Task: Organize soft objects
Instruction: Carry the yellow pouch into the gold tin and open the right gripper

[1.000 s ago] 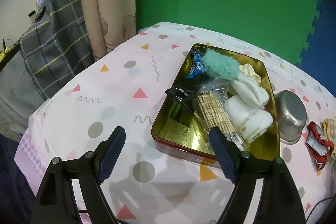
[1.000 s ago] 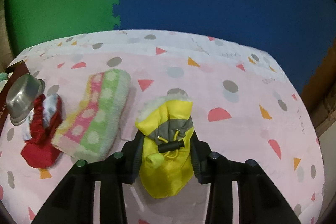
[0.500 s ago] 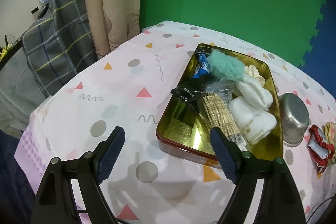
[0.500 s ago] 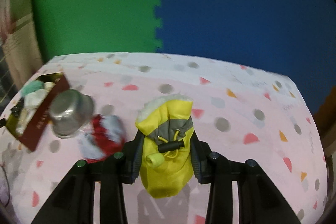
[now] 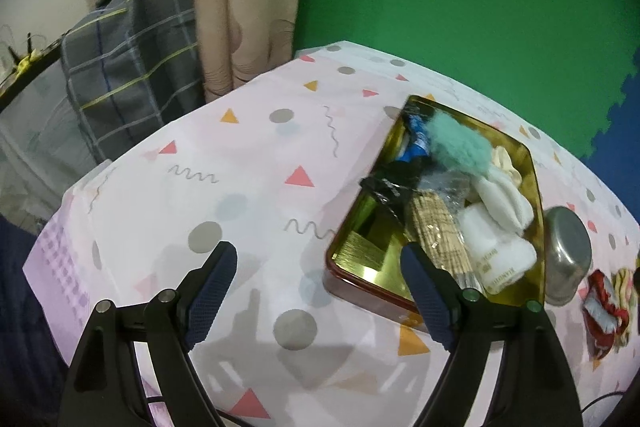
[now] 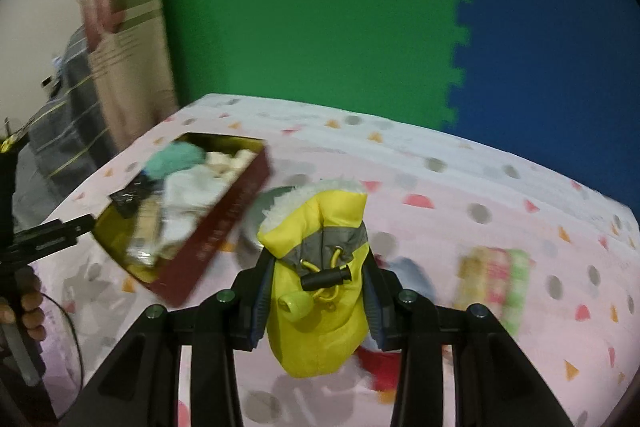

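My right gripper (image 6: 316,301) was clamped on the yellow pouch (image 6: 320,291), carried above the pink tablecloth (image 6: 460,187), with the red-sided tin (image 6: 216,235) of soft things to its left. My left gripper (image 5: 316,291) hung with its fingers spread wide and nothing between them, just short of the tin (image 5: 372,263). A steel bowl (image 5: 568,259) sat beside the tin's right wall.

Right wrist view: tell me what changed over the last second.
The right gripper, clamped on the yellow bootie, swung left: the tin has come into view beside it, and the striped sock now lies to its right. The left gripper stays open.
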